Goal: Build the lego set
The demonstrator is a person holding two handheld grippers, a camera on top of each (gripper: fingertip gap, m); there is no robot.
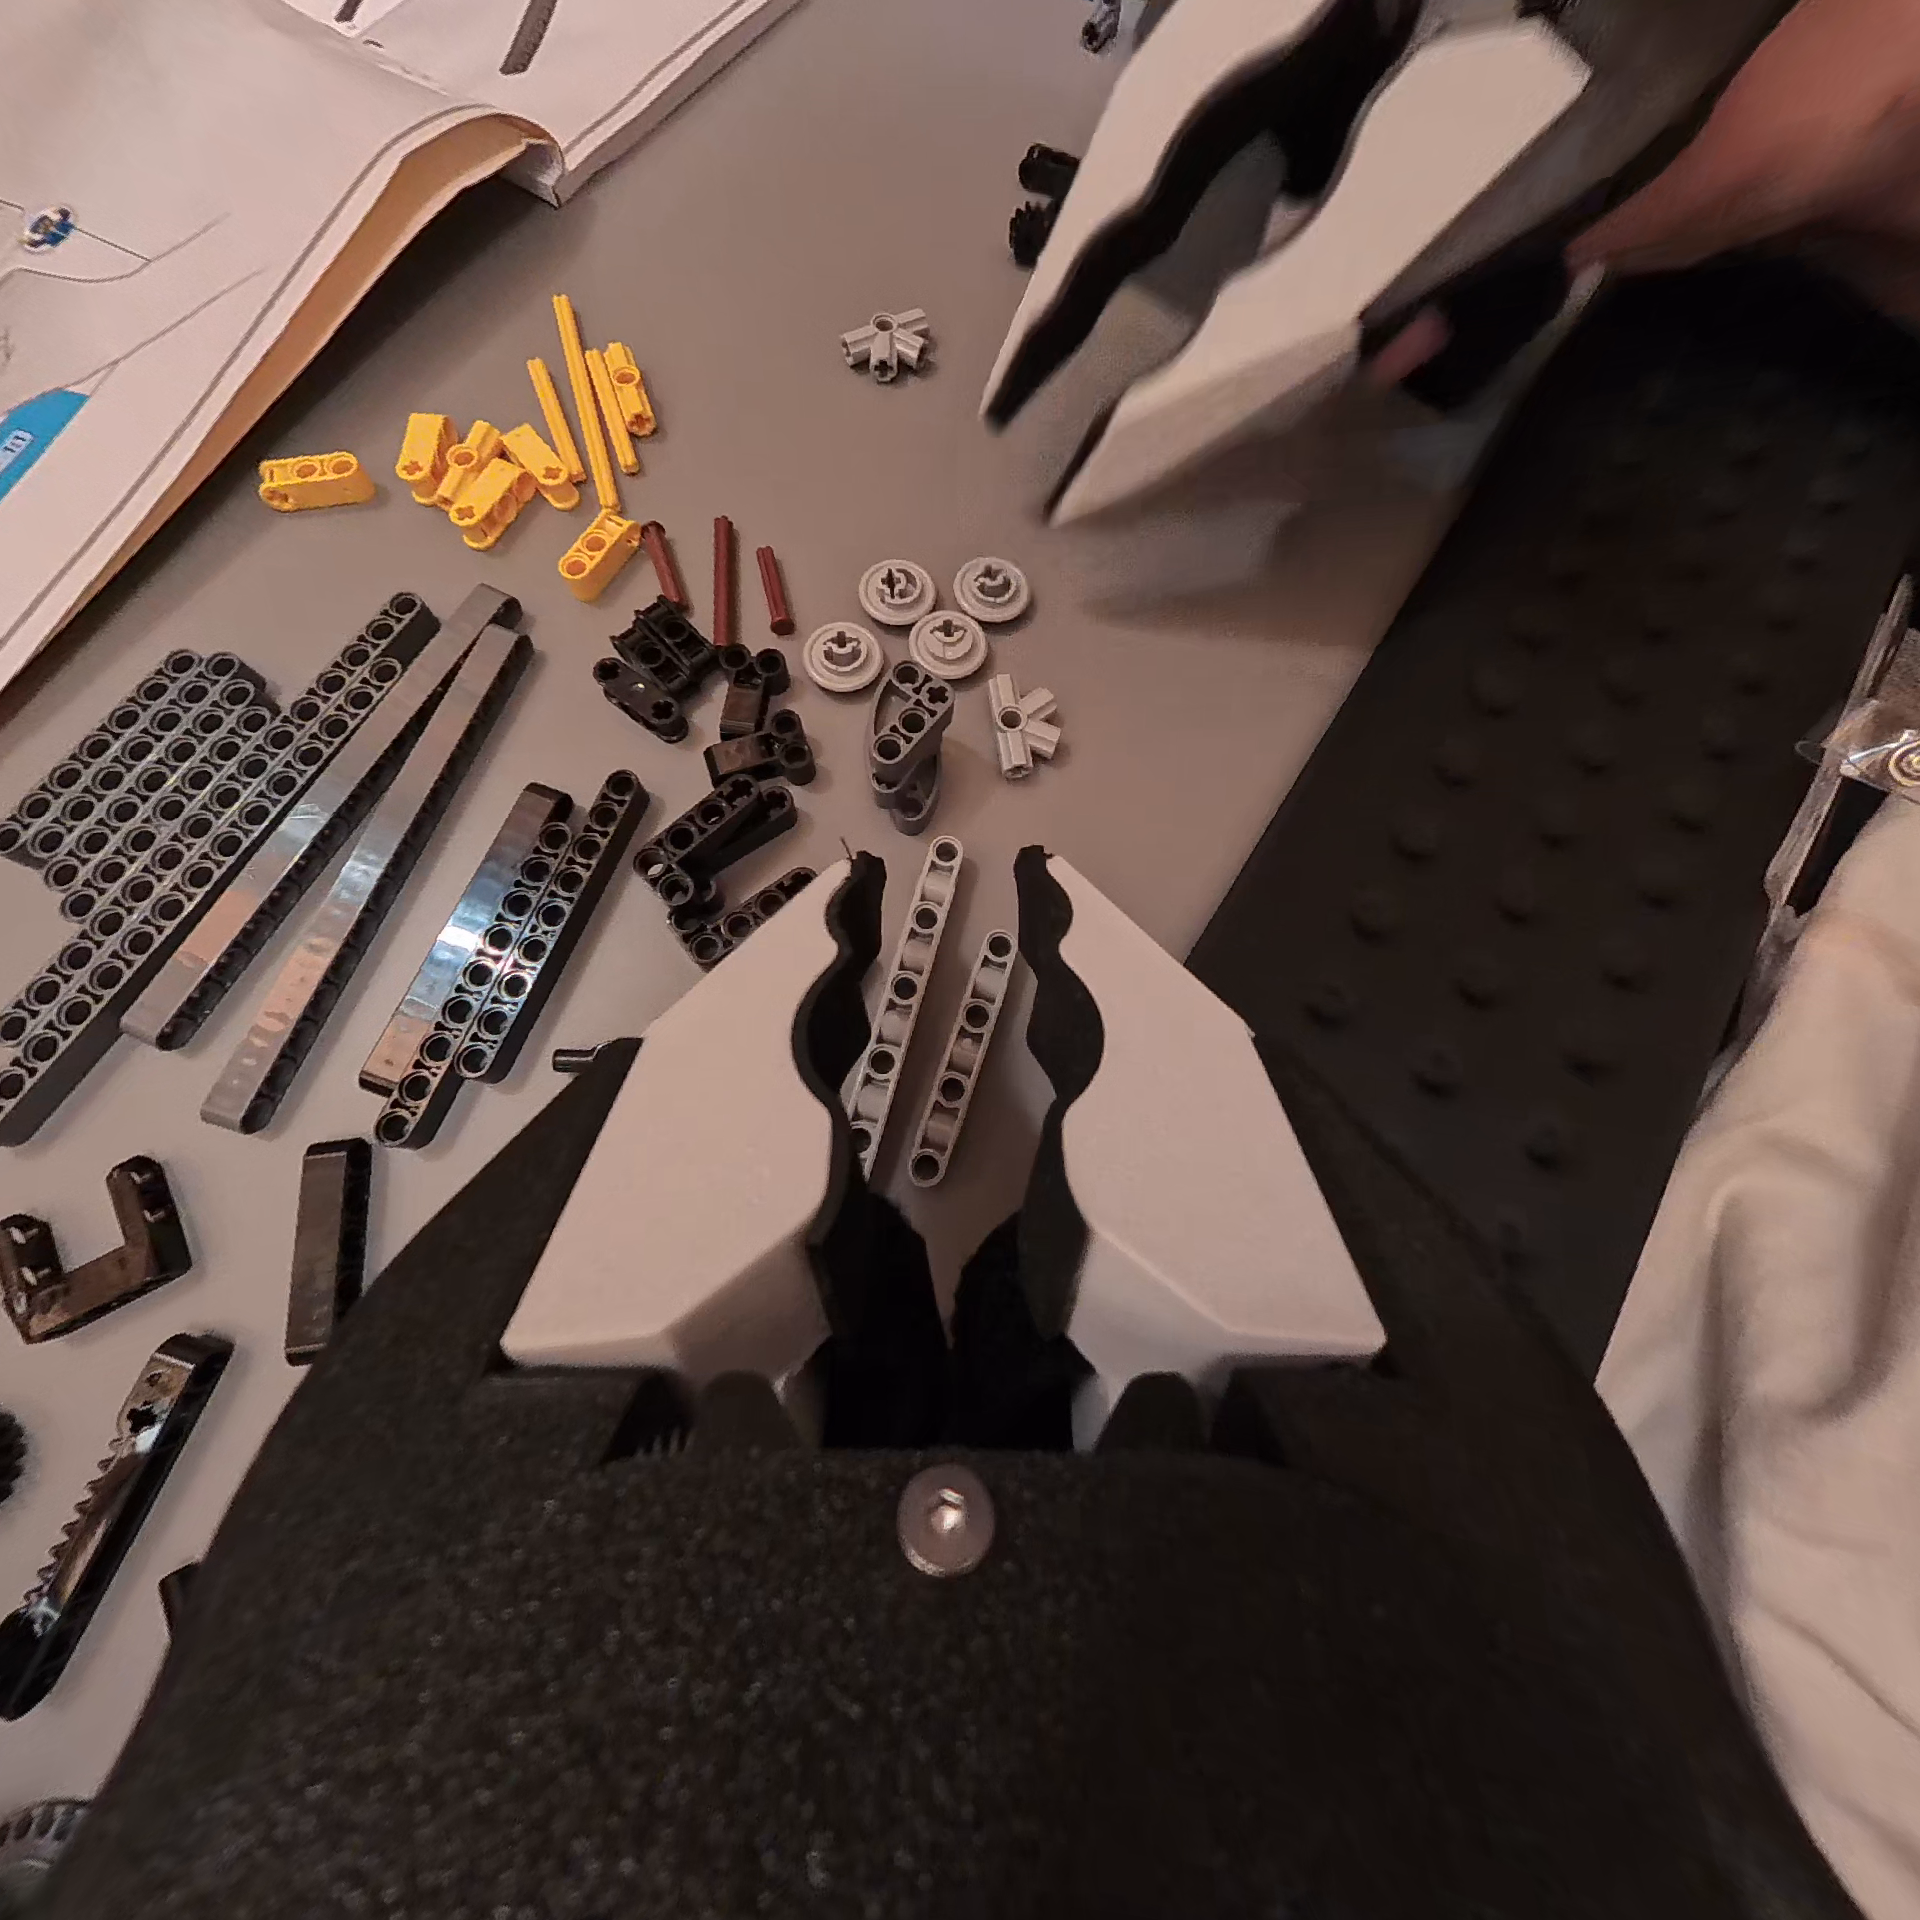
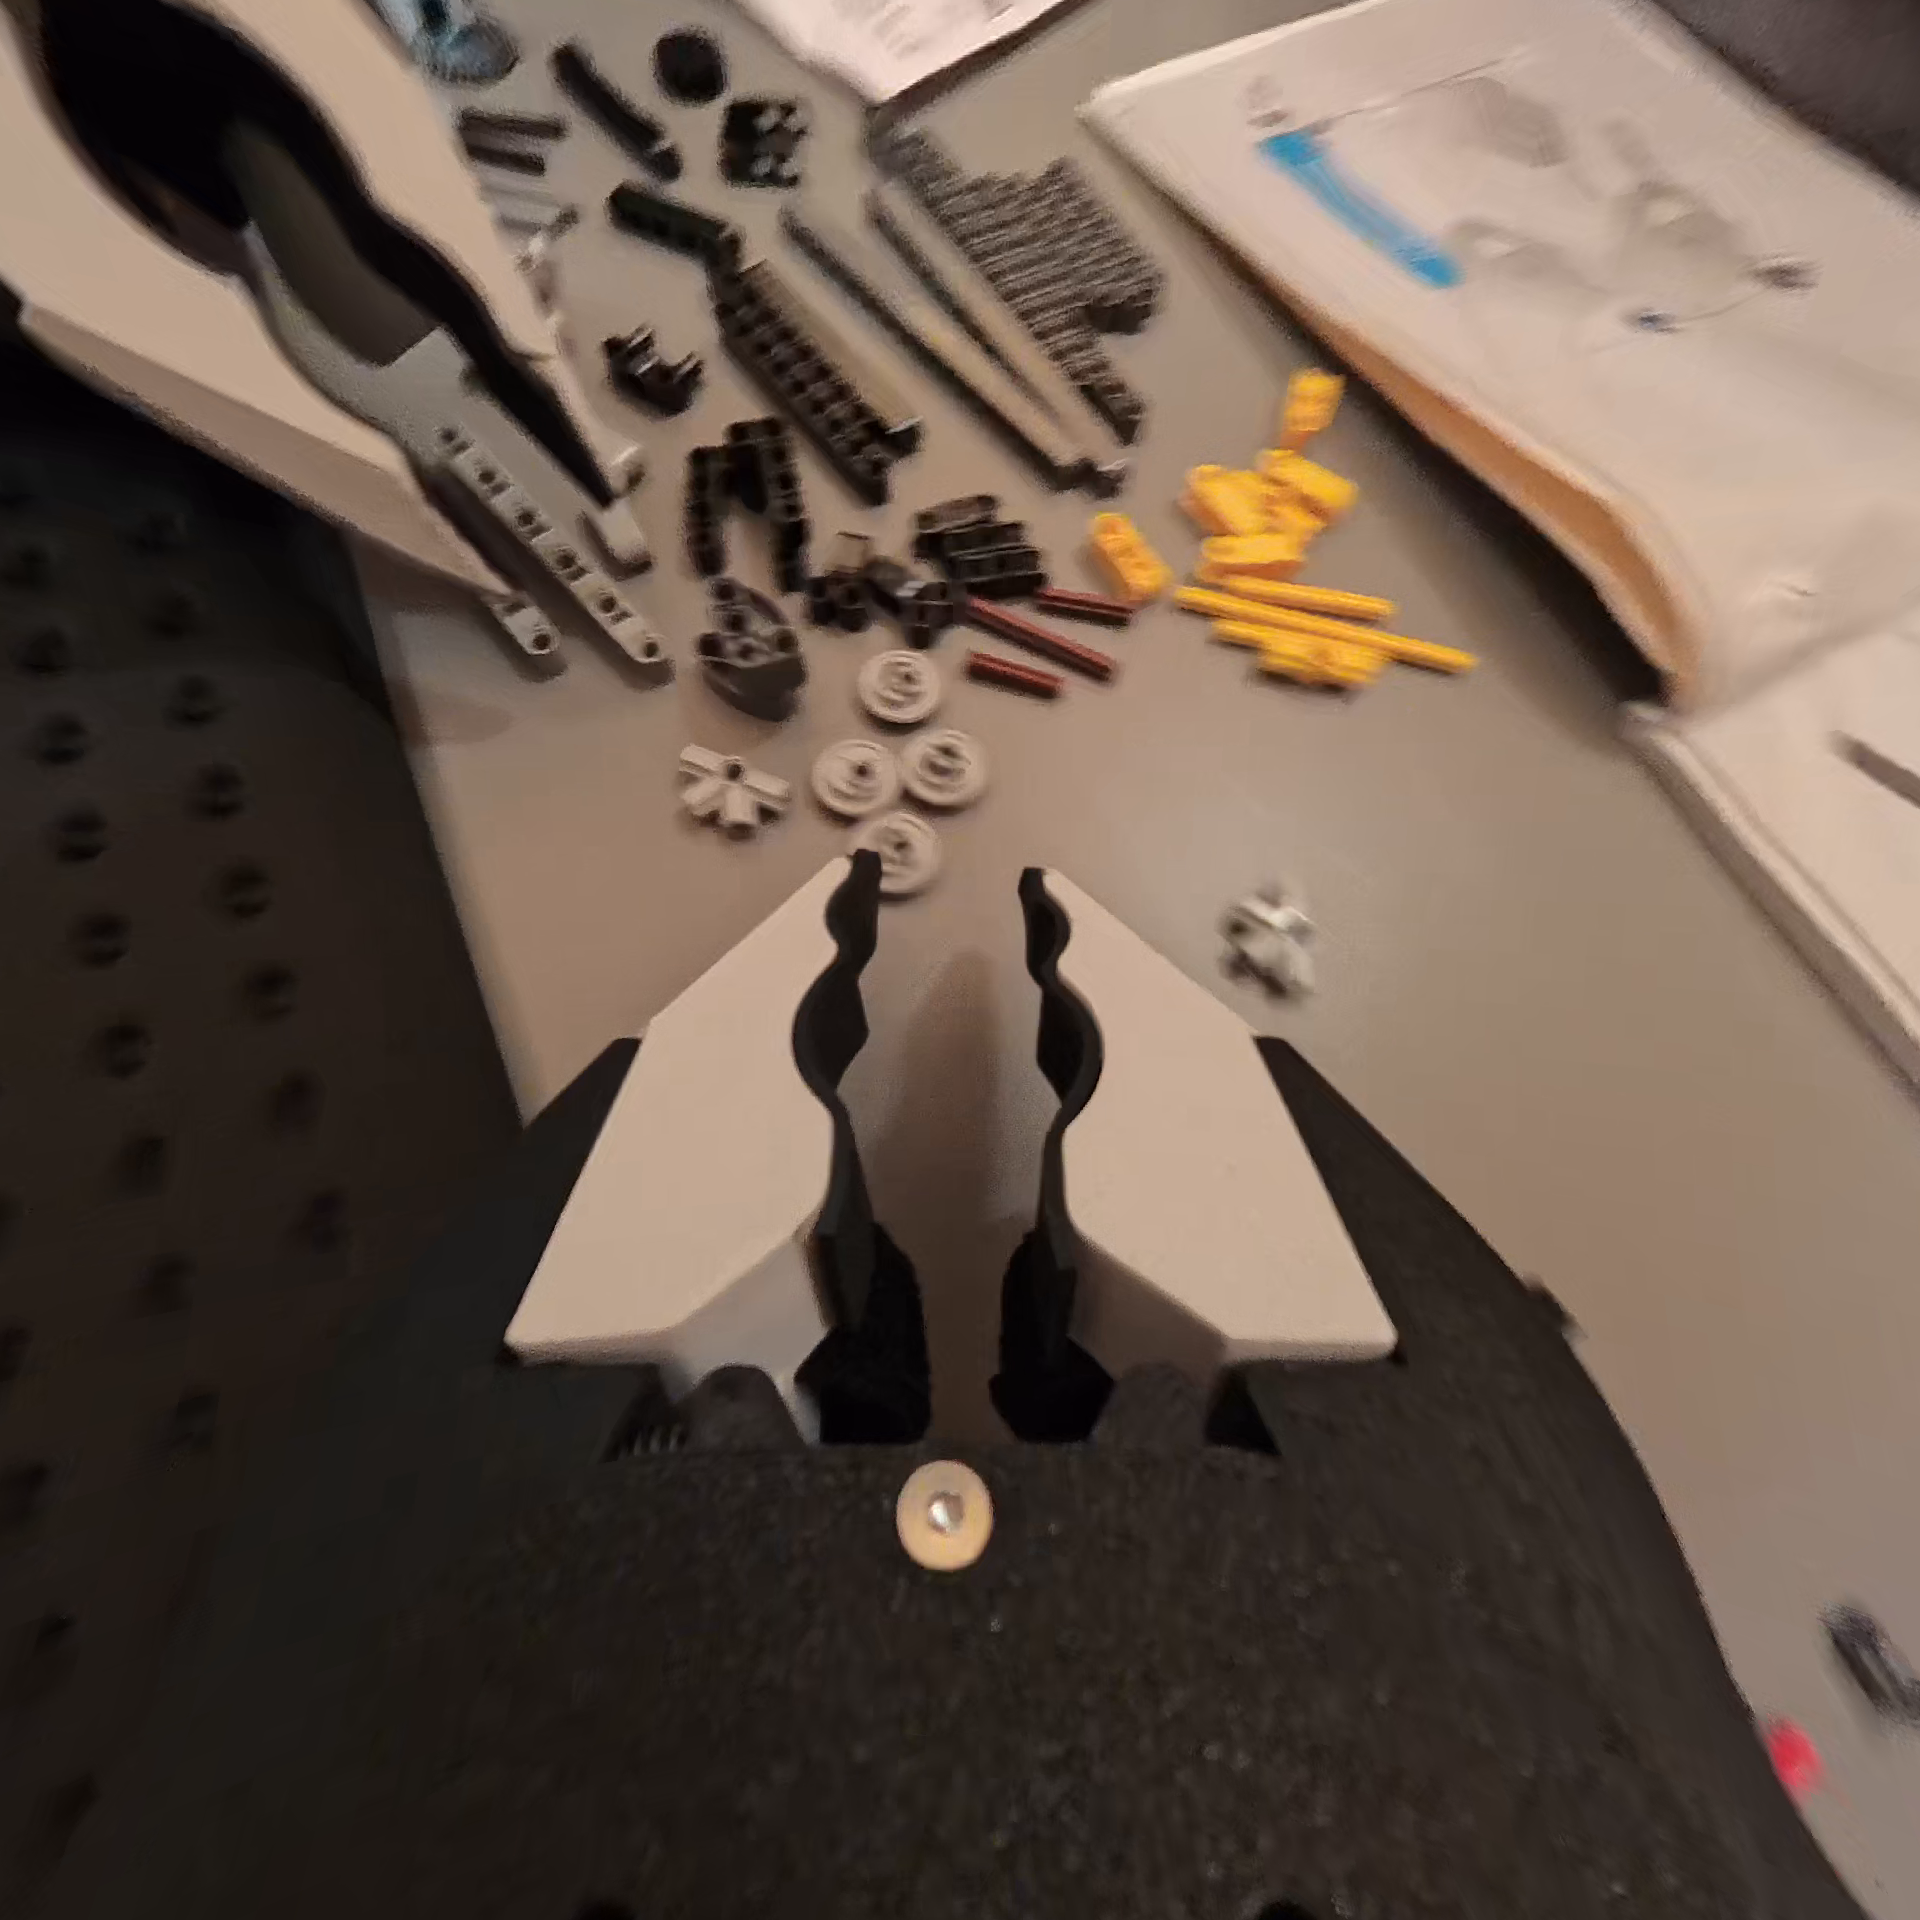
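Near the tabletop's (image 1: 1143, 665) mat-side edge, left gripper (image 1: 948, 854) gapes over 2 light-grey holed plastic beams (image 1: 940, 1008); right gripper (image 2: 948, 868) hangs parted, empty — take just 1 beam, squarely across its width

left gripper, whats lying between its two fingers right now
Two light grey beams lie side by side on the table between the open left gripper fingers, ungripped; the left wrist view shows it.

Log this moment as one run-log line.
left gripper: open, over two light grey beams | right gripper: open, empty, near grey discs | parts loose on table
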